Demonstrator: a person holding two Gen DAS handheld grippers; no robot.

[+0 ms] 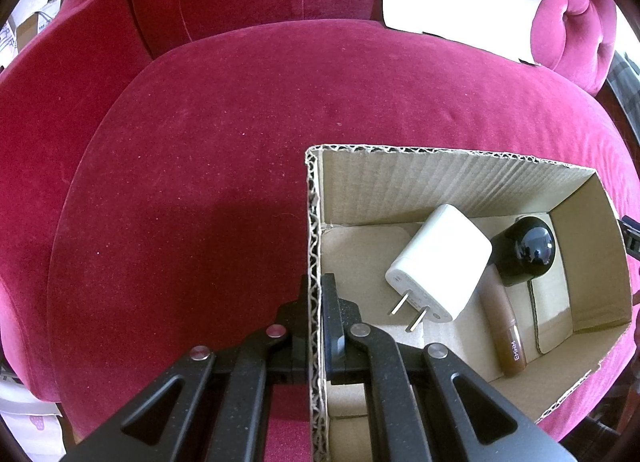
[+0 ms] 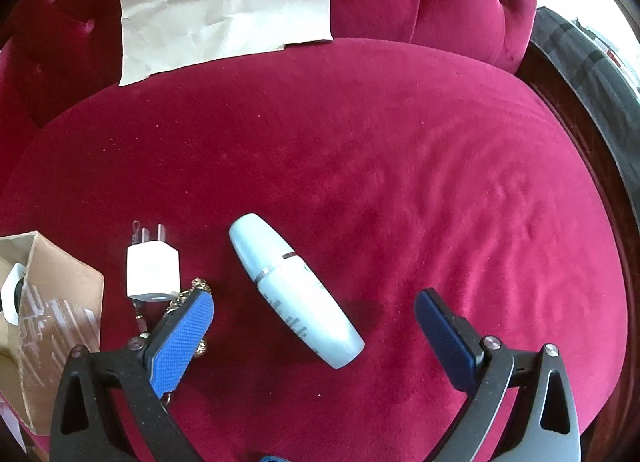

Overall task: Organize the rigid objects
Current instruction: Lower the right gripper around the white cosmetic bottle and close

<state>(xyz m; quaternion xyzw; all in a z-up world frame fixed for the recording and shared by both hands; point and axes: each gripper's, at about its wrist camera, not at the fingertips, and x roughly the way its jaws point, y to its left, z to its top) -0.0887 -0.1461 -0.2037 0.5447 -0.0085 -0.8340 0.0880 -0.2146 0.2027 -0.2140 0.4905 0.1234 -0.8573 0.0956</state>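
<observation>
Charger (image 1: 438,262) inside box (image 1: 314,221)

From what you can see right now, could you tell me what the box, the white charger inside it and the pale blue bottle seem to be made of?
Box: corrugated cardboard, matte tan; fluted edges show along the rim.
White charger: apparently smooth hard plastic, with two shiny metal prongs.
Pale blue bottle: probably plastic, satin finish, with a thin silvery band at the cap.
</observation>
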